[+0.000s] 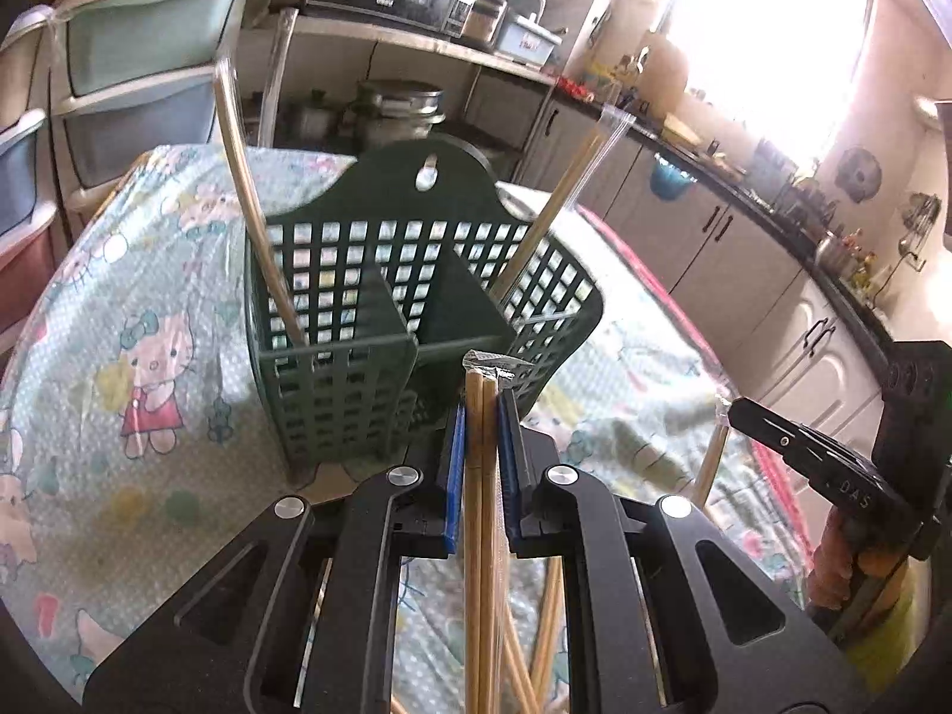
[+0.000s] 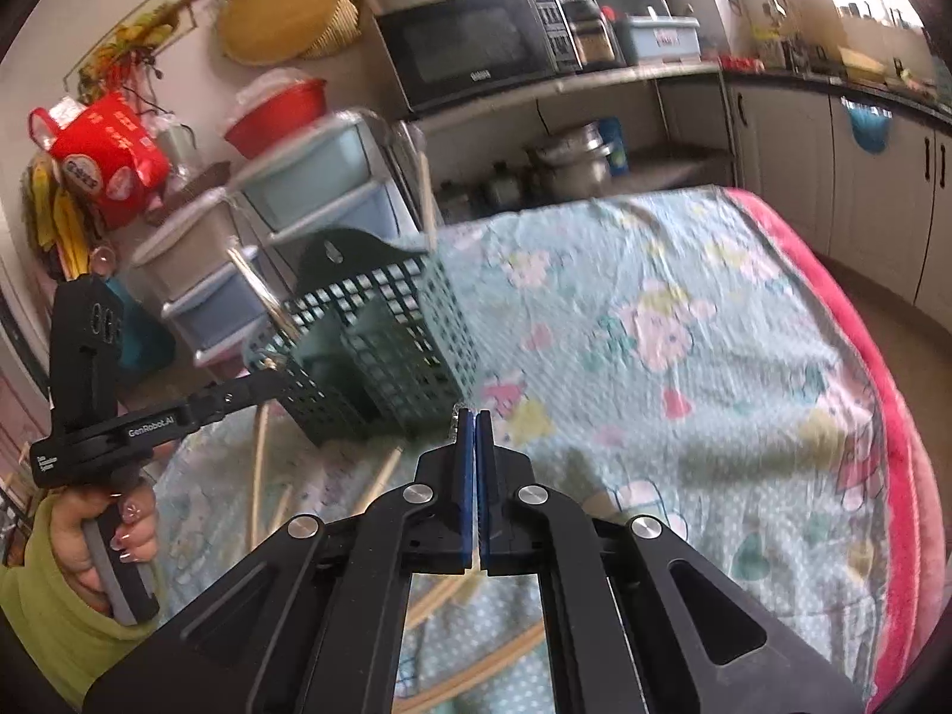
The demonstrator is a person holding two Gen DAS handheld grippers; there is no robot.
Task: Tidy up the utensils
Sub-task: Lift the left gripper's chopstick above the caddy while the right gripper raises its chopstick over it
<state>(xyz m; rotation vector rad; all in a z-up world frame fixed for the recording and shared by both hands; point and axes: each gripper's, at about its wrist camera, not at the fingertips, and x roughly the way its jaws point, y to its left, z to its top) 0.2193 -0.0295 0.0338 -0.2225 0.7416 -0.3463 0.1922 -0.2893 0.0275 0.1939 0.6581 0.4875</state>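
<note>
Nearest my left camera: the left gripper [image 1: 482, 392], its blue pads pinching a wrapped pair of chopsticks [image 1: 481, 535] that runs upright between them, the crinkled wrapper end poking just past the tips.

Nearest my right camera: the right gripper [image 2: 475, 416], pads pressed together. A scrap of clear wrapper shows at the tips; from this view I cannot tell what it belongs to.

Left view only:
- The right gripper at the right edge, its tip nipping the wrapper end of another chopstick pair [image 1: 711, 464] that hangs down from it.
- The inside of the green basket [image 1: 416, 309], just beyond my left fingertips, split by a divider. One wrapped pair [image 1: 250, 202] leans in the left compartment, another [image 1: 559, 202] in the right.
- Loose chopsticks [image 1: 547, 642] on the cloth beneath the gripper.

Right view only:
- The left gripper side-on at the left, held by a hand [image 2: 113, 541] in a yellow-green sleeve [image 2: 41, 625], its fingers at the basket's near corner.
- The basket from outside, blurred, far left on the table.

Around:
- Cartoon-print tablecloth [image 2: 684, 357] with a pink edge.
- Drawer units [image 1: 137, 59] behind the basket.
- Microwave [image 2: 470, 41] on a shelf, pots below.
- Kitchen counter and cabinets along the right.
</note>
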